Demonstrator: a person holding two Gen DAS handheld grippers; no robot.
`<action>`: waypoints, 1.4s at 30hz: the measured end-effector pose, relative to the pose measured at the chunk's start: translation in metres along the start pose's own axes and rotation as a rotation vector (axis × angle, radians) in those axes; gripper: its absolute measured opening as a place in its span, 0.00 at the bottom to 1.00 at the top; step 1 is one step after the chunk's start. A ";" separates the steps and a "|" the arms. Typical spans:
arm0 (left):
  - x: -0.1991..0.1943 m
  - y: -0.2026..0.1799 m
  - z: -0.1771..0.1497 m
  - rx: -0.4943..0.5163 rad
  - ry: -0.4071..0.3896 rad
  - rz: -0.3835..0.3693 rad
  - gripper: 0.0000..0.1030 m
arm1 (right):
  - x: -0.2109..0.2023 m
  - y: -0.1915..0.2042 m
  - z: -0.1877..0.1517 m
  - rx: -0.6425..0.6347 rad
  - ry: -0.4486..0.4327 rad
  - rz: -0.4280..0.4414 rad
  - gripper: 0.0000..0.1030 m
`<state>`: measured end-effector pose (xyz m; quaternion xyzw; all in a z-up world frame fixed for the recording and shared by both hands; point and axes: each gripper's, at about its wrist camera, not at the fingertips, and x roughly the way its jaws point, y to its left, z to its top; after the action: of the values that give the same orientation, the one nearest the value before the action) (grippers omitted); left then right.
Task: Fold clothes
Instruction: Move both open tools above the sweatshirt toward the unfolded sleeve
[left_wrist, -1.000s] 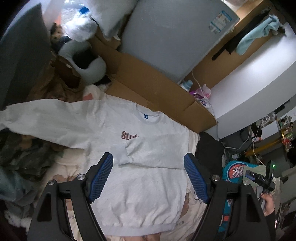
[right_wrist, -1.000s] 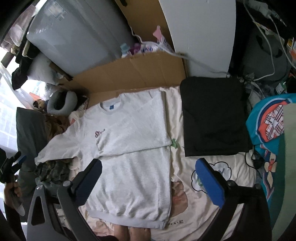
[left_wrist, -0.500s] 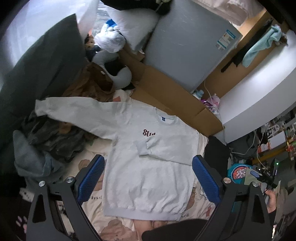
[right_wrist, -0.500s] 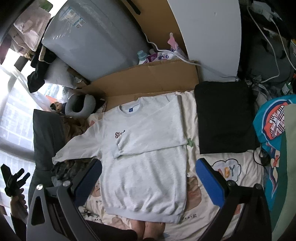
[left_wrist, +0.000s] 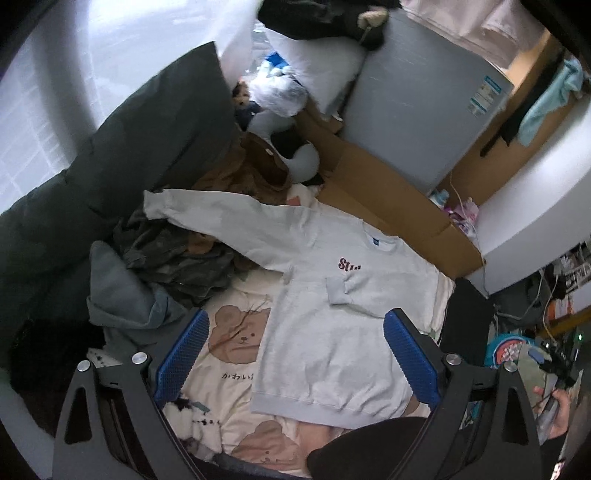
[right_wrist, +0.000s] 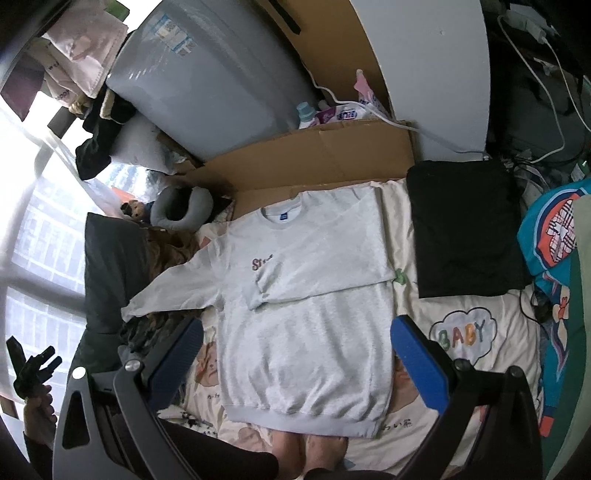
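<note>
Sweatshirt flat on blanket, 1 sleeve folded across chest. Left tool, right tool wide apart, both empty, above garment.

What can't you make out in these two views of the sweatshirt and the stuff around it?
- Chest lettering on the sweatshirt: both views, the folded sleeve covers all but the start.
- Bedsheet print: sweatshirt hides most.
- Fridge label: both views, too small to read.
- Clothes pile: left view, crumpled, can't separate items.
</note>
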<state>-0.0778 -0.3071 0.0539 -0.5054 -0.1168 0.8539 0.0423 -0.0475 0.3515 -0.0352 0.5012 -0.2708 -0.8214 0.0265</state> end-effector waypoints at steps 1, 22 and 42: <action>-0.001 0.004 0.000 -0.008 -0.006 0.000 0.93 | -0.001 0.003 -0.001 -0.005 0.001 0.004 0.99; 0.030 0.080 0.033 -0.062 -0.031 -0.023 0.93 | 0.039 0.061 0.000 -0.015 -0.014 0.049 0.99; 0.107 0.154 0.070 -0.114 -0.060 -0.001 0.93 | 0.142 0.101 0.015 -0.046 0.027 0.009 0.99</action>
<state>-0.1841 -0.4466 -0.0424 -0.4812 -0.1668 0.8606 0.0101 -0.1533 0.2272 -0.0974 0.5102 -0.2538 -0.8205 0.0453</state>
